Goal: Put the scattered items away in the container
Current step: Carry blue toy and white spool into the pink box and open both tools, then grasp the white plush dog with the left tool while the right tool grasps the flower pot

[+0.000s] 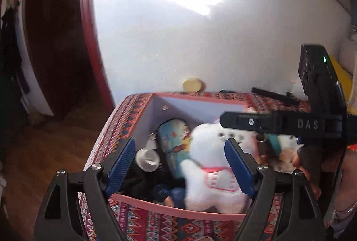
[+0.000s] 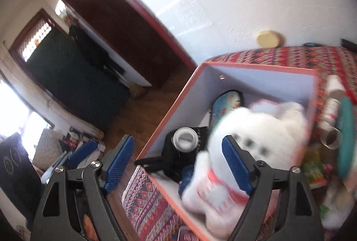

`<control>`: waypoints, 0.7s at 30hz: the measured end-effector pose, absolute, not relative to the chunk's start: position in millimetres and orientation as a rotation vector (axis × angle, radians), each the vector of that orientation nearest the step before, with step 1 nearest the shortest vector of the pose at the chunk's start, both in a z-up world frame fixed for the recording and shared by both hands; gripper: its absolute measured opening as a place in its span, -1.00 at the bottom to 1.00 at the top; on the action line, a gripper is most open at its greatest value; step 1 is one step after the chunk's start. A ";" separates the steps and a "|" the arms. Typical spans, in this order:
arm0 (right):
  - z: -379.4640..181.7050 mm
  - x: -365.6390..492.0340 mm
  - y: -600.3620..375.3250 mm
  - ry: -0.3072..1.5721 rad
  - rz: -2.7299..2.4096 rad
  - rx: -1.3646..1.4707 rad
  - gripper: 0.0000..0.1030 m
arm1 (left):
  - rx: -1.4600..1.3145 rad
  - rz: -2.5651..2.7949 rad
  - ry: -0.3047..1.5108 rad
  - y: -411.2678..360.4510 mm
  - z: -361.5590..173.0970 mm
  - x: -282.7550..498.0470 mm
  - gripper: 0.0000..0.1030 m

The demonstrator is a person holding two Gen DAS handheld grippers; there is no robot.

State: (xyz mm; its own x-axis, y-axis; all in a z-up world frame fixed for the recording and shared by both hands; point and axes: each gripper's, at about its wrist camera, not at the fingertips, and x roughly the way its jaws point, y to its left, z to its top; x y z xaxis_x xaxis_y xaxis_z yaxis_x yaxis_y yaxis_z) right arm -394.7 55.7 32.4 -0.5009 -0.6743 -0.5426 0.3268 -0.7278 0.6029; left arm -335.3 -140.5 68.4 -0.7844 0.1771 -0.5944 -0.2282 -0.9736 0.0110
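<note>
- The left gripper [image 1: 180, 165] hangs over the near rim of the container [image 1: 178, 211], its blue pads spread wide and pressing on nothing; the white plush toy [image 1: 214, 165] lies in the box just beyond, with its body between the two fingers in the left wrist view.
- The right gripper [image 2: 178, 165] is likewise released, jaws apart and empty (the plush toy [image 2: 252, 140] is badly blurred here), and the toy sits inside the box partly behind its right-hand finger.
- Counted inside the container [image 2: 169, 111]: one plush toy, one patterned pencil case [image 1: 173, 147] leaning toward the far corner, one white-capped bottle [image 1: 147, 159] on something dark, and a small blue item [image 1: 171, 194] by the near wall that I cannot identify.
- Outside it, on the patterned cloth [image 2: 290, 58], lie one white bottle [image 2: 333, 96] and one open tube [image 2: 331, 137], close to the box's right wall.
- The box stands near the table's left edge, with wooden floor [image 1: 44, 151] below; the wall behind is bare apart from one yellow disc [image 1: 193, 84].
</note>
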 end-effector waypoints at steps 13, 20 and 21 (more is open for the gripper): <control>-14.9 -219.9 325.8 -1.012 -2.447 1.081 0.66 | -0.989 2.403 0.215 69.7 16.8 -251.9 0.59; -86.6 -186.3 478.2 -1.491 -2.425 1.123 0.76 | -1.022 2.367 0.548 198.6 -50.4 -243.6 0.59; -94.7 -190.5 491.6 -1.559 -2.403 1.109 0.86 | -1.012 2.376 0.590 211.0 -55.1 -247.3 0.59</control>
State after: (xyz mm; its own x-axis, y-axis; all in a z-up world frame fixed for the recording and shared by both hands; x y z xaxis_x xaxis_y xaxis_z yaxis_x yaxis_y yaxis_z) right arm -190.5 491.6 -94.7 -0.7371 -0.4210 -0.5287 -0.3113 -0.4828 0.8185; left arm -247.3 211.0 -55.1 -0.6066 0.2643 -0.7497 -0.5842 -0.7879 0.1948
